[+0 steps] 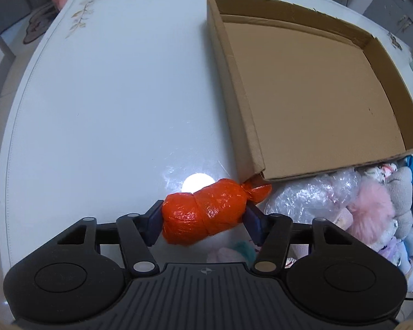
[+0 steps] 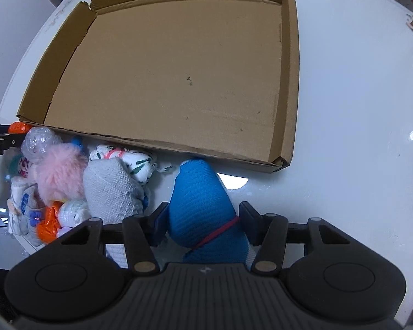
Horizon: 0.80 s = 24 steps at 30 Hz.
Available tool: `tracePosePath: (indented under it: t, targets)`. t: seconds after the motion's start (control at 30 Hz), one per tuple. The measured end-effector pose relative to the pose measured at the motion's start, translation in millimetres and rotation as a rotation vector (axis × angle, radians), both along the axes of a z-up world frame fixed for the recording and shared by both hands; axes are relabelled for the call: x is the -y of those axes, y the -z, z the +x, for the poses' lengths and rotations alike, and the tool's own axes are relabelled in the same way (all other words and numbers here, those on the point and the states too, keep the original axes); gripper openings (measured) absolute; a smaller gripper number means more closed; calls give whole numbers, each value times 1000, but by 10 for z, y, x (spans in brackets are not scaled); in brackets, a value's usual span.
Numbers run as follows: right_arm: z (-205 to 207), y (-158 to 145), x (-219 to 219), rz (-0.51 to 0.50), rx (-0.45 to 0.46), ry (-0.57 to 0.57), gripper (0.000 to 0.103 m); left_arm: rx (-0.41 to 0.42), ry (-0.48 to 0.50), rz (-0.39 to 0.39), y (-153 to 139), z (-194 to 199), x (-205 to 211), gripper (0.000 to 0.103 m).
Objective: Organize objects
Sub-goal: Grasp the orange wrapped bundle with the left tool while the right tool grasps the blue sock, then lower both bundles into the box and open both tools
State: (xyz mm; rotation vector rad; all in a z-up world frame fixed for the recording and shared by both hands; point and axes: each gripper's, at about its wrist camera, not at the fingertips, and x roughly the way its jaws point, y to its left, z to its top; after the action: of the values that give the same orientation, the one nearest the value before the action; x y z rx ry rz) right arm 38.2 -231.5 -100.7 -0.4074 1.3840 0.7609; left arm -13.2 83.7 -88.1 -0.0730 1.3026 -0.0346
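The left gripper (image 1: pixel 203 221) is clamped on an orange bundle (image 1: pixel 206 214) that lies crosswise between its pads, knotted tail toward the near corner of the cardboard tray (image 1: pixel 228 63), above the white table (image 1: pixel 110 96). The right gripper (image 2: pixel 203 225) has a blue sock roll (image 2: pixel 201 200) standing between its fingers, left pad against it, right pad just clear, its tip by the tray's (image 2: pixel 293 82) near wall. Beside it sits a pile of bundles (image 2: pixel 68 181); no legible label shows on the objects
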Motion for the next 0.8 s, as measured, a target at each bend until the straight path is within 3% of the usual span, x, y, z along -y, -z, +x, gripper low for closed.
tracePosePath:
  t: [0.2, 0.4, 0.57, 0.6, 0.63, 0.73, 0.8]
  targets:
    - [-139, -83, -45, 14, 13, -30, 48, 0, -10, -15, -86, -44, -19, 61]
    - [-164, -397, 122, 74, 60, -43, 48, 17, -42, -19, -453, -40, -63, 61]
    - [-73, -912, 150, 186, 136, -19, 48, 146, -23, 17, -1031, -13, 58, 61]
    - [29, -1055, 321, 212, 137, -9, 48, 168, -12, 32, -1105, 8, 112, 61]
    - [252, -1038, 158, 236, 133, -2, 48, 199, 14, 40, -1182, 21, 155, 61]
    - [470, -1142, 142, 266, 147, -12, 48, 248, 24, 24, -1225, 282, 339, 61]
    - [548, -1131, -154, 274, 164, -29, 48, 285, 65, 42, -1171, 548, 572, 61]
